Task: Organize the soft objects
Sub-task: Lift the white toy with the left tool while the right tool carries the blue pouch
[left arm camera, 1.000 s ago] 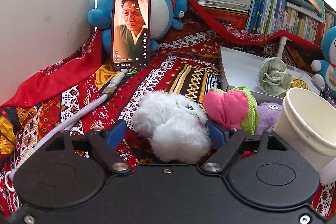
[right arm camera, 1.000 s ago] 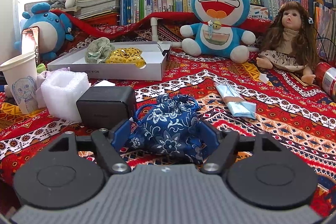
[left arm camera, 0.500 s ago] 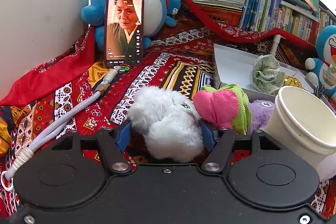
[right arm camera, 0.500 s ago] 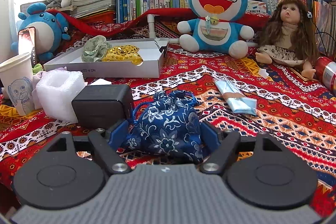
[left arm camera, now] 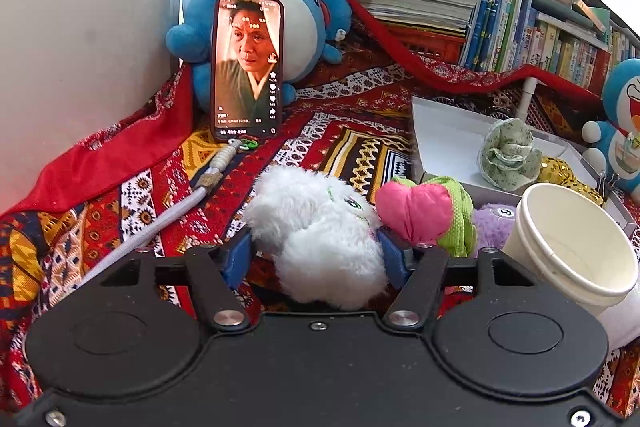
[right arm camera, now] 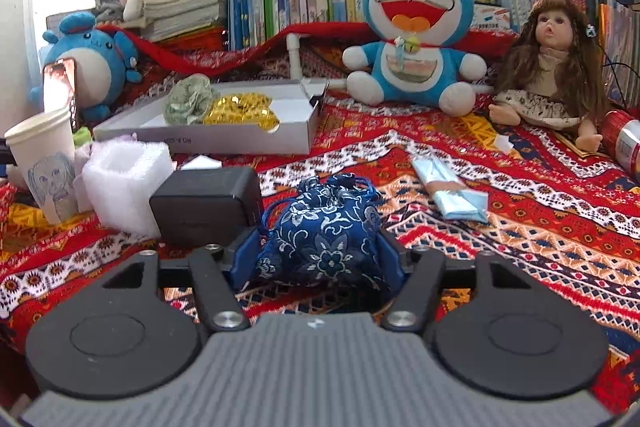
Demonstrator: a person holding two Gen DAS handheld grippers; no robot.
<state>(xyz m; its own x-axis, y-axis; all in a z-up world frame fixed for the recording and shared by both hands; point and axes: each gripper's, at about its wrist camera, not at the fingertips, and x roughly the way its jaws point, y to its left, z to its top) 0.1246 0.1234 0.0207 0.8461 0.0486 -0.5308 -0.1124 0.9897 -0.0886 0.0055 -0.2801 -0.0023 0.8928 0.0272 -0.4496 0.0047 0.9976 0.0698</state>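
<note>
My left gripper (left arm camera: 316, 247) is shut on a white fluffy toy (left arm camera: 320, 227) that lies on the patterned cloth; its blue pads press into the fur on both sides. Right beside it sit a pink-and-green soft toy (left arm camera: 420, 211) and a purple plush (left arm camera: 492, 227). In the right wrist view the jaws of my right gripper (right arm camera: 316, 251) are closing, and the pads touch both sides of a blue floral drawstring pouch (right arm camera: 324, 227) on the cloth. The white box (right arm camera: 240, 141) behind holds a green fabric piece (right arm camera: 188, 101) and a gold sequin item (right arm camera: 240, 109).
A paper cup (left arm camera: 568, 251) stands close to the right of the left gripper. A phone (left arm camera: 248, 67) leans on a blue plush, its cable (left arm camera: 172, 211) trailing left. A black box (right arm camera: 204, 203), white foam (right arm camera: 124, 179) and a light-blue packet (right arm camera: 452, 187) flank the pouch. Doraemon plush (right arm camera: 412, 35) and doll (right arm camera: 552, 67) sit behind.
Both grippers' jaws have narrowed: the left onto the white fluffy toy, the right onto the blue pouch. Neither object has left the cloth.
</note>
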